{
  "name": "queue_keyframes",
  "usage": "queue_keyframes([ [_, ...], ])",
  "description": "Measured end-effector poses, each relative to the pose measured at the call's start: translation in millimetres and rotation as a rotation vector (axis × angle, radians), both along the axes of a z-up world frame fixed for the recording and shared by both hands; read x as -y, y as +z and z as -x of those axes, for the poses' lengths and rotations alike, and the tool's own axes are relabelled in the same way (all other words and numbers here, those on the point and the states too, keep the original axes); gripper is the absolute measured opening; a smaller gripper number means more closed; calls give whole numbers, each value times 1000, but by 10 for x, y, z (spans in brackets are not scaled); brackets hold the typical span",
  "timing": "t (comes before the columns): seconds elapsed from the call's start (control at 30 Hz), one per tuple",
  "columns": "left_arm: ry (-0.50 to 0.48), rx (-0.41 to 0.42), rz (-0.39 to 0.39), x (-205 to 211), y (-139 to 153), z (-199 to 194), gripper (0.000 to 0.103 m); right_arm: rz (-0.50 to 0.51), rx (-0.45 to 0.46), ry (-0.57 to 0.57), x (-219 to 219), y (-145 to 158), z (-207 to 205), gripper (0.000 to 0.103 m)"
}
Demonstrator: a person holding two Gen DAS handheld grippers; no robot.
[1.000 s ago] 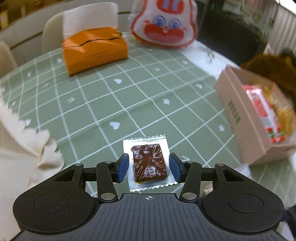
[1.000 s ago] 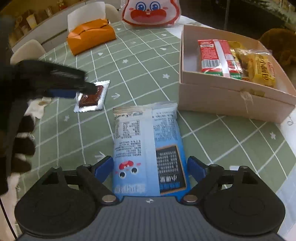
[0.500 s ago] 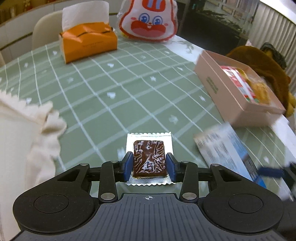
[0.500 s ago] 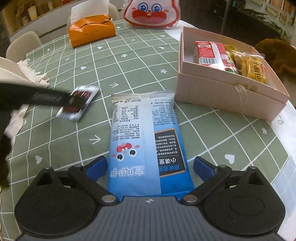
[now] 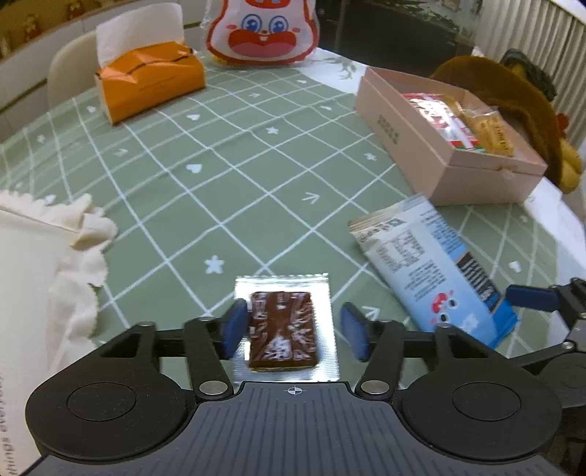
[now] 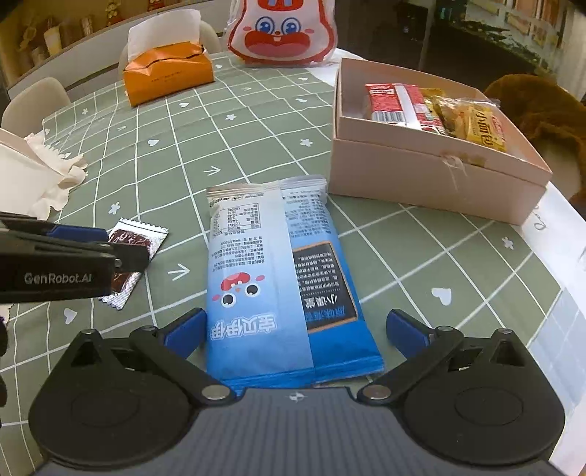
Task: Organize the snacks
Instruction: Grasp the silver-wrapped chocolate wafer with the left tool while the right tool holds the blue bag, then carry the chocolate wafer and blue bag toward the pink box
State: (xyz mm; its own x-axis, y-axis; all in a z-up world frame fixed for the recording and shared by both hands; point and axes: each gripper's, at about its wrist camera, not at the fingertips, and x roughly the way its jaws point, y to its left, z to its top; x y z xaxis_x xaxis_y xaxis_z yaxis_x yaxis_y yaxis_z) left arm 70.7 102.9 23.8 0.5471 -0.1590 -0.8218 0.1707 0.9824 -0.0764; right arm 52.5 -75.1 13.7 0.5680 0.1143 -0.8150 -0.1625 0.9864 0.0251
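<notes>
A brown snack in a silver wrapper (image 5: 282,327) lies flat on the green checked tablecloth. My left gripper (image 5: 295,327) straddles it with its jaws opening, and the right pad stands well clear of the wrapper. A long blue snack packet (image 6: 278,278) lies between the wide-open fingers of my right gripper (image 6: 296,328), and neither pad touches it. The pink box (image 6: 421,179) stands just beyond the blue packet. It holds a red packet (image 6: 395,102) and a yellow packet (image 6: 476,124). In the right wrist view the left gripper (image 6: 73,249) covers part of the brown snack (image 6: 135,238).
An orange tissue box (image 5: 150,80) and a rabbit-shaped bag (image 5: 262,33) stand at the far side. A white frilled cloth (image 5: 73,256) lies at the left. A brown plush toy (image 5: 512,99) sits behind the box. The table's edge runs close on the right.
My left gripper closed on the brown snack, shifted it a little nearer beside the blue packet, and its jaws have spread wide again. The right jaws widened slightly.
</notes>
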Motion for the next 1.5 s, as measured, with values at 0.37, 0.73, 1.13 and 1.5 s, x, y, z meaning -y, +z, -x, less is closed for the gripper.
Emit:
queue_keyframes([
  [0.37, -41, 28, -50, -6, -34, 17, 70, 0, -12, -3, 0, 7, -11, 103],
  [0.73, -30, 89, -28, -62, -50, 239, 53, 24, -113, 39, -22, 64, -212, 103],
  [1.13, -11, 53, 76, -197, -1, 427, 43, 28, -123, 78, -186, 106, -374, 92],
  [1.5, -29, -6, 143, -113, 30, 651, 43, 22, -152, 41, 75, 183, 165, 85],
])
